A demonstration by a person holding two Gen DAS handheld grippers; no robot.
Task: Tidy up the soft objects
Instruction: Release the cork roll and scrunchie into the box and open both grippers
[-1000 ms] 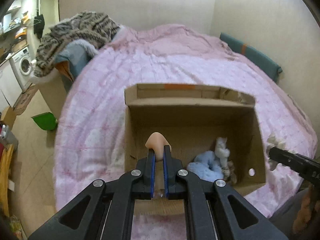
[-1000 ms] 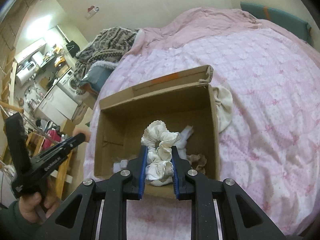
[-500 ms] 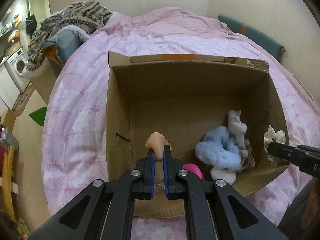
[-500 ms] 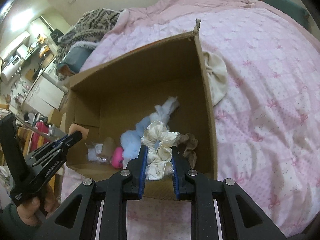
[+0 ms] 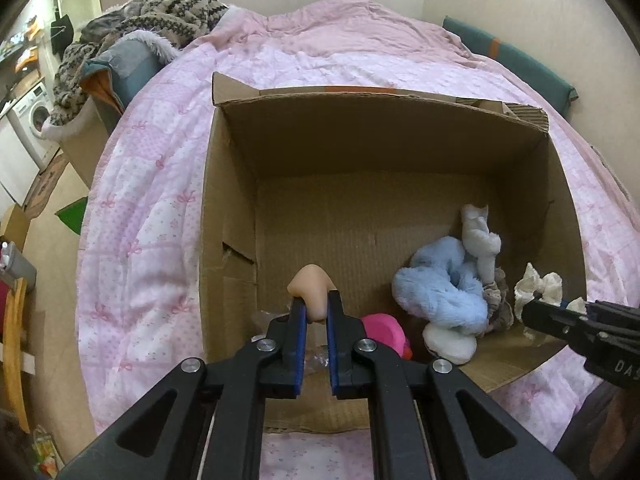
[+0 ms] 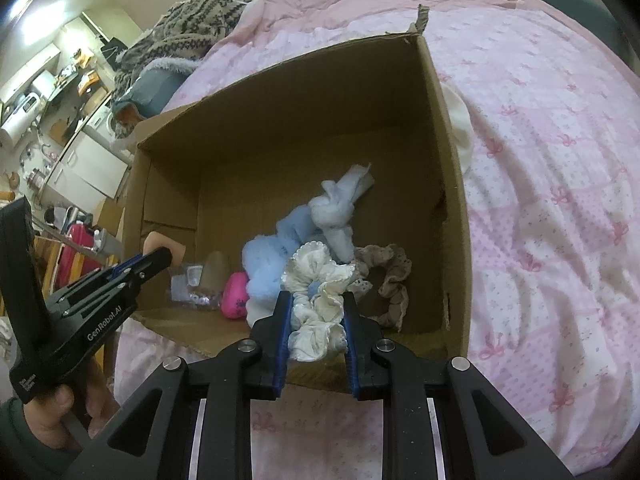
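Observation:
An open cardboard box [image 5: 360, 128] [image 6: 448, 184] stands on the pink bed. My left gripper [image 5: 314, 304] is shut on a peach soft piece [image 5: 310, 290] held over the box's near left part; it also shows in the right wrist view [image 6: 160, 258]. My right gripper [image 6: 316, 308] is shut on a cream ruffled scrunchie [image 6: 316, 284] over the box's near right edge; it also shows in the left wrist view [image 5: 538, 288]. Inside the box lie a fluffy blue scrunchie [image 5: 440, 292], a pale knotted cloth [image 5: 480, 240], a pink toy [image 5: 384, 330] and a brown scrunchie [image 6: 386, 276].
The pink quilt [image 5: 160, 152] surrounds the box. A cream cloth [image 6: 460, 128] lies against the box's right outer wall. A patterned blanket pile [image 5: 160, 8] sits at the bed's far left. A teal cushion [image 5: 520, 60] lies by the wall. Floor and appliances are left.
Both grippers moved forward and down toward the box, still holding their items. The box looms larger and its contents show more fully.

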